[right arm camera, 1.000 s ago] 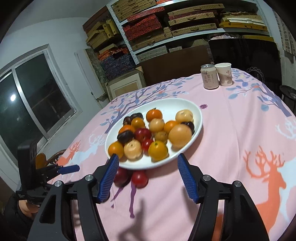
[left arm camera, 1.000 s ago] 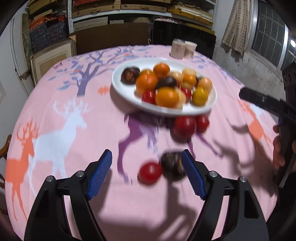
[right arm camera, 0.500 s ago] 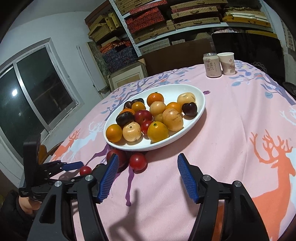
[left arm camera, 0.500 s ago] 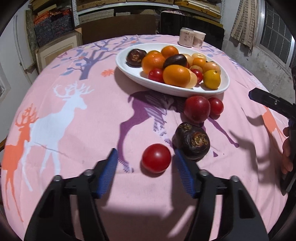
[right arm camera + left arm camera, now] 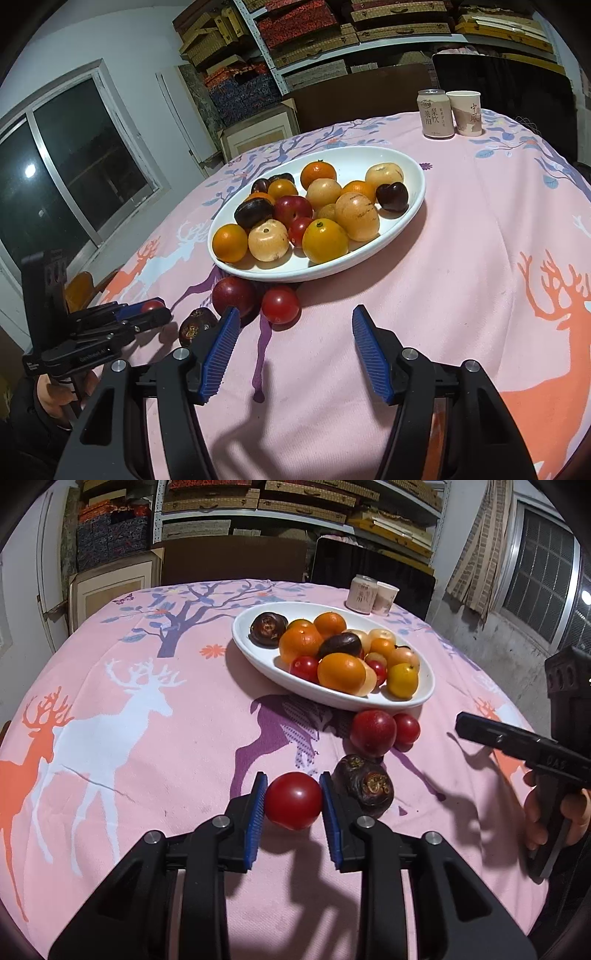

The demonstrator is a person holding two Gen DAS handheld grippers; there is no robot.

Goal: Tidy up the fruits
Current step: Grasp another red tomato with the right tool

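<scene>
My left gripper (image 5: 293, 794) is shut on a small red tomato (image 5: 293, 800) just above the pink tablecloth; it also shows in the right wrist view (image 5: 147, 312). A dark wrinkled fruit (image 5: 364, 784) lies right beside it. A red plum (image 5: 373, 733) and a small red tomato (image 5: 406, 729) lie against the white oval plate (image 5: 325, 694), which holds several oranges, pale and dark fruits. My right gripper (image 5: 293, 332) is open and empty, hovering near the plum (image 5: 234, 295) and tomato (image 5: 280, 304).
A drink can (image 5: 436, 114) and a paper cup (image 5: 465, 112) stand at the far edge of the round table. Shelves with boxes fill the back wall. A dark chair (image 5: 369, 572) stands behind the table.
My left gripper moved forward and closed around the small red tomato, which now sits between its pads. My right gripper came slightly lower and closer to the plate, still open.
</scene>
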